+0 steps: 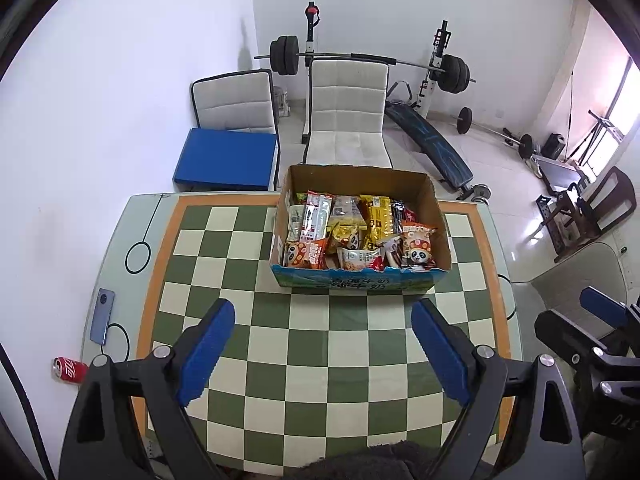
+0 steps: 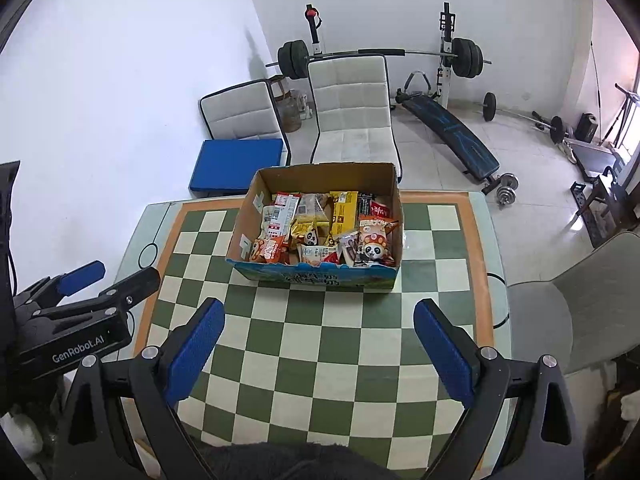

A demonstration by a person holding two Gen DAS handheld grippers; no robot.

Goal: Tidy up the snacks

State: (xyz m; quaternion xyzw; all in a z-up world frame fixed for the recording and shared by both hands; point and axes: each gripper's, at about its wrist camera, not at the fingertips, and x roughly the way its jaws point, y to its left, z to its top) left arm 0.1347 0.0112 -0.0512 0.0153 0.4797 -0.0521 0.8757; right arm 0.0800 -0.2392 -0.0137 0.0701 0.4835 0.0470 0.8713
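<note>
**Open grippers hover over a packed snack box**

Blue-padded left gripper (image 1: pixel 322 320) and right gripper (image 2: pixel 318 320) hang empty, jaws spread wide, above the checkered table (image 1: pixel 280 360). Snack packets (image 1: pixel 352 232) fill the cardboard box (image 1: pixel 360 280) at the table's far edge. Any further sorting likely calls for picking single packets from above, without nudging the box off the edge.

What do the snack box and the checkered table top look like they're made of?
The box looks like corrugated cardboard: dull brown inside walls, with a glossy blue printed front. The table top seems to be glass over a green and cream checker pattern, judging by its pale translucent rounded edge and soft sheen, though it might be a smooth laminate.
</note>
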